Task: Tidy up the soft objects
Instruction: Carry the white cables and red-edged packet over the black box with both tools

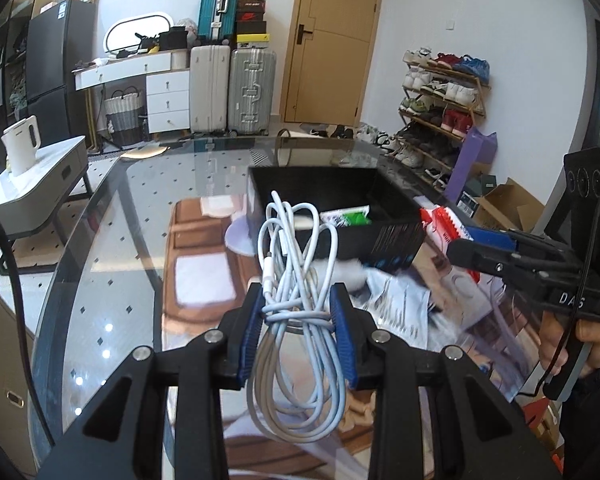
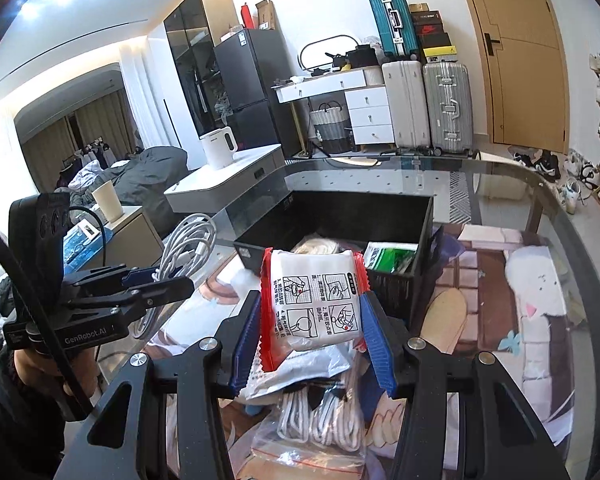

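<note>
Left gripper (image 1: 298, 308) clamped on coiled white cable (image 1: 296, 264). Right gripper (image 2: 310, 320) pinches red-edged white packet (image 2: 314, 300), narrow gap. Black bin (image 2: 424, 236) at 12 o'clock of both, green pack (image 2: 394, 258) inside.

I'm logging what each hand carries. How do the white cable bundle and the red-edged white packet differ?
The cable bundle is a loose coil of thin cord; the packet is a flat sealed pouch. The bundle is plain white, while the packet has red serrated edges and printed diagrams. The left tool holds the bundle; the right tool holds the packet. Both are gripped off the table, near the black bin.
</note>
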`<control>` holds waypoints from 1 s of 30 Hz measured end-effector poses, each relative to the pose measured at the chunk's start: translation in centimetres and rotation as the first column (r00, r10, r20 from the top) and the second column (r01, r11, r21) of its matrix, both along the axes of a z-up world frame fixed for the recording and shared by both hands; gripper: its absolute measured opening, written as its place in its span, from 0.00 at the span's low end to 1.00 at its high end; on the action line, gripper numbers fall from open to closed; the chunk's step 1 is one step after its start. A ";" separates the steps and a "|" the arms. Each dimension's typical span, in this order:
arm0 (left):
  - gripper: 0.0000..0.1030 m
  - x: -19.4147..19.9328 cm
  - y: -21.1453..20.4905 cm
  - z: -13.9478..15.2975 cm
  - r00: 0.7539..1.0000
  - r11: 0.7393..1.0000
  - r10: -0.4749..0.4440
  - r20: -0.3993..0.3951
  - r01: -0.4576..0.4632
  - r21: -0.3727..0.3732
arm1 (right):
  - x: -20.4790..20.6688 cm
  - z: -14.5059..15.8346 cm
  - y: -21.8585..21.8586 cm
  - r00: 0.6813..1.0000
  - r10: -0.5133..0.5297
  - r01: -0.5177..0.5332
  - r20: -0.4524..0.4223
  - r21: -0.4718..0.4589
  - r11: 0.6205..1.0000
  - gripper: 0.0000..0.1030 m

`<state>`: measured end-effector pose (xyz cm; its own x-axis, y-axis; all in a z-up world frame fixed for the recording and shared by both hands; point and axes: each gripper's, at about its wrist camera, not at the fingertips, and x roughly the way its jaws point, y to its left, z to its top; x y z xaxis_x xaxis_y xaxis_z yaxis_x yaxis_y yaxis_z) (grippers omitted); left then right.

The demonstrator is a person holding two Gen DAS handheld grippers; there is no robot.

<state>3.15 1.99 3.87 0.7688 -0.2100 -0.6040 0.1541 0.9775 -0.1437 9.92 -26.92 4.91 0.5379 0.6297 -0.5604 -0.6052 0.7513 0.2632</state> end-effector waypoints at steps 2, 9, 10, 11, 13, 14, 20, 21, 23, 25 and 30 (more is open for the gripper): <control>0.31 0.6 -0.2 0.5 1.000 1.000 -0.010 0.012 0.010 -0.004 | 0.3 0.5 -0.1 1.000 -0.003 0.003 0.006 0.002 1.000 0.48; 0.31 2.7 -1.0 2.0 0.998 0.999 -0.033 0.047 0.034 -0.008 | 1.6 1.3 -0.1 1.000 -0.016 0.016 0.012 0.004 1.000 0.48; 0.31 3.0 -1.0 2.2 0.998 0.999 -0.036 0.050 0.036 -0.007 | 1.9 1.3 -0.1 1.000 -0.018 0.018 0.013 0.002 1.000 0.48; 0.31 3.4 -1.1 2.4 0.998 0.999 -0.041 0.054 0.041 -0.005 | 2.1 1.4 0.0 1.000 -0.020 0.020 0.013 0.001 1.000 0.48; 0.31 4.1 -1.3 2.7 0.997 0.999 -0.050 0.061 0.050 -0.002 | 2.6 1.5 0.1 1.000 -0.018 0.018 0.013 0.000 1.000 0.48; 0.31 4.5 -1.4 2.8 0.997 0.999 -0.051 0.062 0.051 -0.002 | 2.8 1.6 0.2 1.000 -0.019 0.019 0.015 -0.004 1.000 0.48; 0.31 6.5 -1.4 3.2 0.995 0.998 -0.067 0.070 0.067 -0.006 | 4.2 1.6 0.6 1.000 -0.022 0.022 0.012 -0.010 1.000 0.48; 0.31 6.7 -1.4 3.2 0.995 0.998 -0.067 0.072 0.068 -0.007 | 4.5 1.6 0.7 1.000 -0.022 0.022 0.013 -0.010 1.000 0.48; 0.31 7.3 -1.4 3.2 0.994 0.997 -0.070 0.081 0.071 -0.014 | 5.1 1.5 1.0 1.000 -0.022 0.022 0.015 -0.013 1.000 0.48; 0.31 8.0 -1.6 3.3 0.993 0.997 -0.076 0.088 0.078 -0.019 | 5.5 1.4 1.3 1.000 -0.017 0.017 0.012 -0.017 1.000 0.48; 0.31 9.6 -2.0 3.2 0.993 0.996 -0.084 0.088 0.085 -0.011 | 6.4 1.2 2.0 1.000 -0.009 0.009 0.011 -0.031 0.999 0.48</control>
<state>12.76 0.00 7.06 0.7974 -0.2851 -0.5319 0.2487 0.9583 -0.1408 16.34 -24.87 6.10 0.5495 0.6075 -0.5735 -0.6012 0.7642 0.2336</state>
